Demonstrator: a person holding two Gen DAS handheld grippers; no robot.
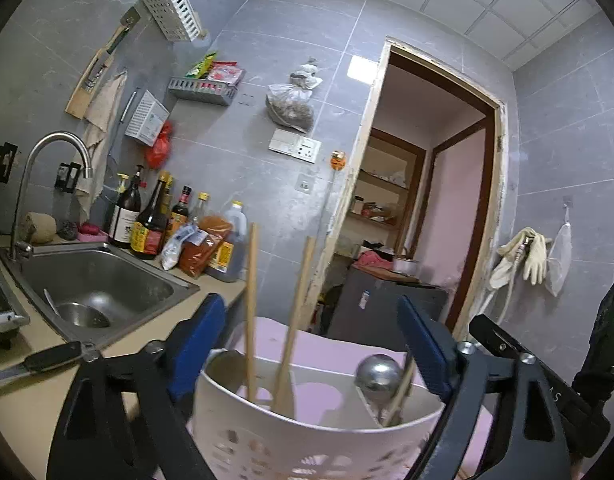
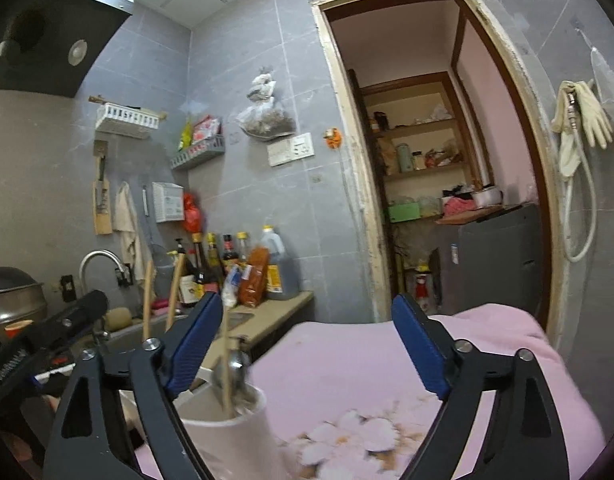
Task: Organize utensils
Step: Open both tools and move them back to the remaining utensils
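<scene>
1. Sink [image 1: 103, 276]: steel basin set into the worktop [image 1: 23, 396] at far left of the left wrist view, a metal bowl lying in it; a curved faucet [image 1: 55, 148] rises behind.
2. Knife [image 1: 35, 362]: black handle, lying on the worktop in front of the sink.
3. Bottles [image 1: 147, 220]: a row of sauce bottles and packets against the tiled wall, right of the sink.
4. Left gripper [image 1: 323, 348]: blue-padded fingers [image 1: 197, 344] spread wide, pressing on nothing. The white utensil holder [image 1: 307, 432] stands between them, its rim just below the pads and apart from both.
5. Utensil holder, contents: two wooden handles [image 1: 251, 312] stand upright on the left side; a metal ladle [image 1: 377, 374] and a thin stick lean on the right side, close to the right-hand pad.
6. Pink cloth [image 2: 387, 364]: flower-printed, covering the surface under and beyond the holder.
7. Right gripper [image 2: 307, 344]: jaws spread wide, nothing between the pads. In the right wrist view the utensil holder [image 2: 235, 436] sits low left, just beside and partly behind the left-hand finger; the ladle is blurred.
8. Doorway [image 2: 447, 160]: open, shelves beyond.
9. Gloves [image 2: 583, 120]: hanging on the wall at far right.
</scene>
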